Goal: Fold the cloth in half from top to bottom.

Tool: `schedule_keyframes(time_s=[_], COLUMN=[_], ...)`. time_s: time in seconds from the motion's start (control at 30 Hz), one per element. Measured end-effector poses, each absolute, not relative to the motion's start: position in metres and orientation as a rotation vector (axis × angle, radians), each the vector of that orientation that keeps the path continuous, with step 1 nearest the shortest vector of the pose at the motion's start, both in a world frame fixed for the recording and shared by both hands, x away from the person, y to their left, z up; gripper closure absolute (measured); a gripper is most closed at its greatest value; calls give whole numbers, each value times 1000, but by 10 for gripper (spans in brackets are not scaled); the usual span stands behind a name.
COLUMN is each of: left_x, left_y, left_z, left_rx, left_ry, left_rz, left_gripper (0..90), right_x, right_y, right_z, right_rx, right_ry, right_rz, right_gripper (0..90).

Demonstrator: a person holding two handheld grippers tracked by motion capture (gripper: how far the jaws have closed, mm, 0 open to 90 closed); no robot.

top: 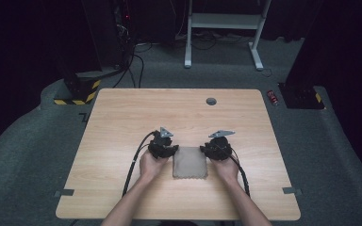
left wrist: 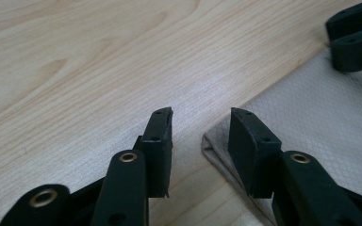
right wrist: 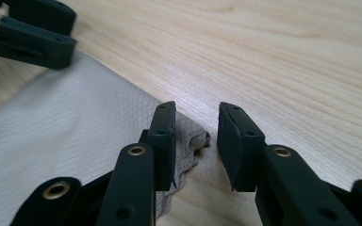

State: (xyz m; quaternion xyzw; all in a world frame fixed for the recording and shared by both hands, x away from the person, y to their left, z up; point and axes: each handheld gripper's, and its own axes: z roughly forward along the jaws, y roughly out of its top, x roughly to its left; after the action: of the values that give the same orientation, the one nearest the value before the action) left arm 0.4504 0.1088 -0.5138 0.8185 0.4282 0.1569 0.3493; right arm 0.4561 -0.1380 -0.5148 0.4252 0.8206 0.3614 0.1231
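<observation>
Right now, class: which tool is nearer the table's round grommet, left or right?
Right. The right tool sits at the cloth's right edge, almost straight below the grommet; the left tool, at the cloth's left edge, lies farther off.

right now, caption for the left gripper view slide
Left gripper open at a corner of the folded grey cloth on the wooden table.

the folded cloth (top: 190,162) is pale grey-beige with a fine woven grid and a scalloped near edge. the bench (top: 122,117) is light wood with darker grain streaks. both hand-held grippers, left (top: 162,147) and right (top: 217,148), are black with brass-coloured rivets and grey top plates.
</observation>
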Motion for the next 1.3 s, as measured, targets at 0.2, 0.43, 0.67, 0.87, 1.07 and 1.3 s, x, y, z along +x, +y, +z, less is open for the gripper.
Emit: schedule_keyframes(time_s=[0.2, 0.43, 0.67, 0.87, 1.07, 1.3], left_x=[450, 458, 466, 471, 475, 448], left_y=[105, 102, 107, 106, 109, 112], left_z=[-514, -507, -512, -510, -508, -498], left_rx=[2142, 2191, 2135, 2151, 2145, 2077], left_ry=[1072, 1055, 1073, 1075, 1082, 1065], left_rz=[377, 382, 369, 383, 405, 368], left_gripper=[754, 876, 877, 865, 836, 605], right_x=[461, 463, 469, 473, 477, 477], right_y=[-133, -133, -131, -130, -128, -127], right_z=[-515, -508, -511, -514, -514, -515], right_rx=[1188, 1159, 1174, 1182, 1187, 1186], right_ry=[2438, 2427, 2413, 2391, 2387, 2384], right_rz=[1031, 1037, 1027, 1030, 1014, 1004], right_gripper=[871, 882, 882, 881, 879, 874])
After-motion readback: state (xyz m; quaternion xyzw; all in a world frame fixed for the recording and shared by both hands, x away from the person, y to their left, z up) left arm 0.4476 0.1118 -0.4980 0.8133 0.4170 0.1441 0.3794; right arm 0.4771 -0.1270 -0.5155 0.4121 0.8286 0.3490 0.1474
